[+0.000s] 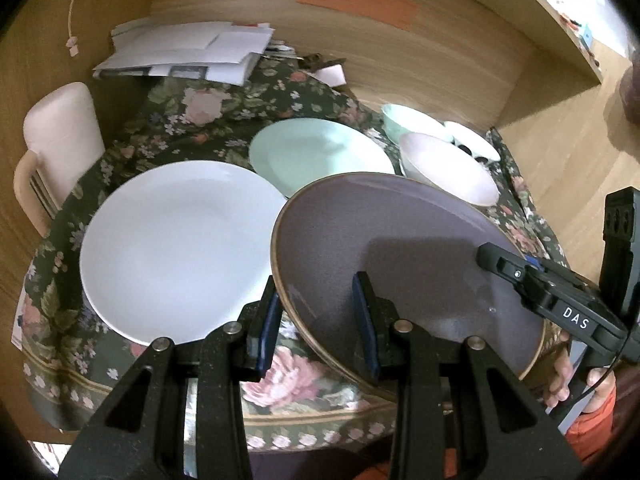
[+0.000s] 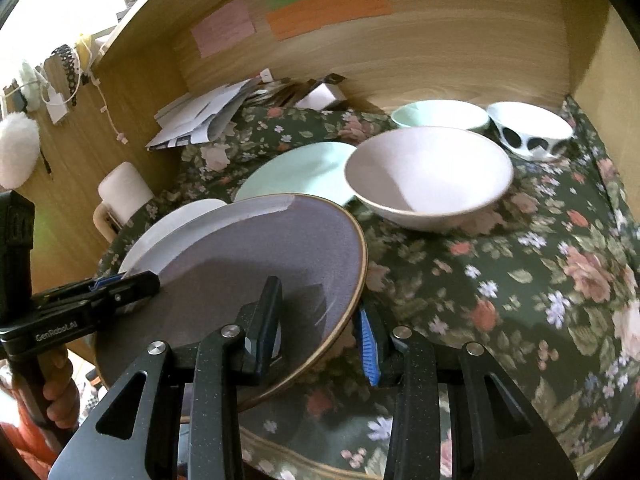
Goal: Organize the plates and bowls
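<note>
The round grey-purple stoneware plate with a brown rim sits tilted, clear of the counter, above the near edge of the dark floral cloth. You hold it from both sides. Your left tool is nearly closed and clamps the plate's near-left rim, one finger above and one below. Your right tool is likewise pinched onto the opposite rim.

Just beside the held plate, to its left in the left wrist view, lies a white round plate flat on the cloth. Behind both lies a pale mint plate. To the right stands a wide pale pink bowl; behind it stand a mint bowl and a white bowl with black dots. A heap of white papers lies at the back.
</note>
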